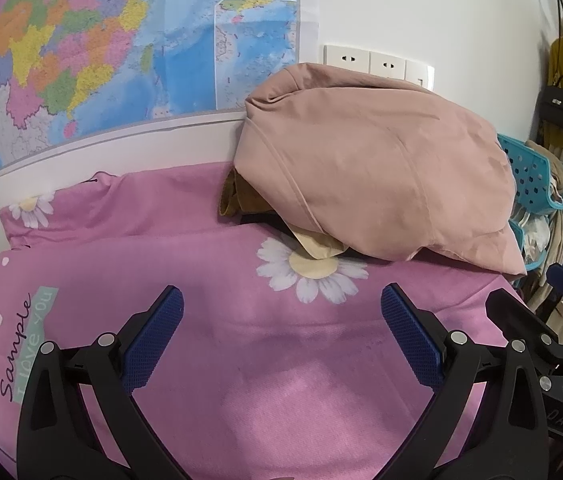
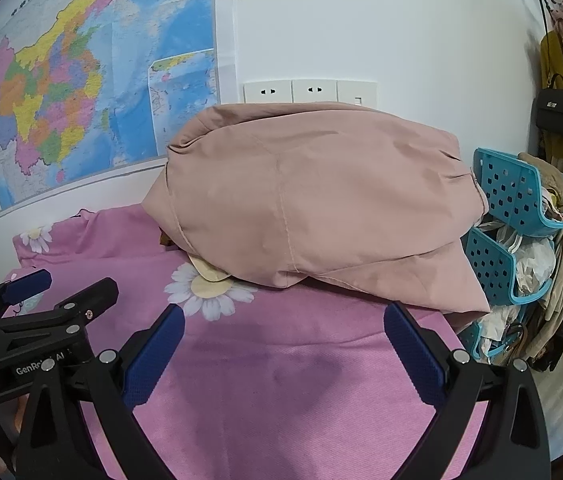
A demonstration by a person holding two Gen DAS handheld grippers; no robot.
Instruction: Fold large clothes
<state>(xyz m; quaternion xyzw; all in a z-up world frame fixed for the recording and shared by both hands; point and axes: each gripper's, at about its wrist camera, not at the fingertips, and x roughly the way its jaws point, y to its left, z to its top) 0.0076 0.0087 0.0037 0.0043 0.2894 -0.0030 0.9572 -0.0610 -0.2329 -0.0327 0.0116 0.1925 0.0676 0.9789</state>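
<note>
A folded dusty-pink garment (image 1: 377,168) lies in a mound on top of a pile at the back of the pink daisy-print cloth (image 1: 241,360), against the wall. Tan and dark clothes (image 1: 237,196) stick out from under it. It also shows in the right wrist view (image 2: 313,200). My left gripper (image 1: 281,312) is open and empty, low over the pink cloth (image 2: 281,380), short of the pile. My right gripper (image 2: 283,332) is open and empty, just in front of the garment's near edge. The right gripper shows at the left wrist view's right edge (image 1: 537,320); the left gripper shows in the right wrist view (image 2: 53,292).
A coloured map (image 1: 81,60) and wall sockets (image 2: 309,91) are on the white wall behind. Blue perforated baskets (image 2: 513,216) stuffed with clothes stand at the right, past the surface's edge. A black handbag (image 2: 559,112) and yellow clothing hang at the far right.
</note>
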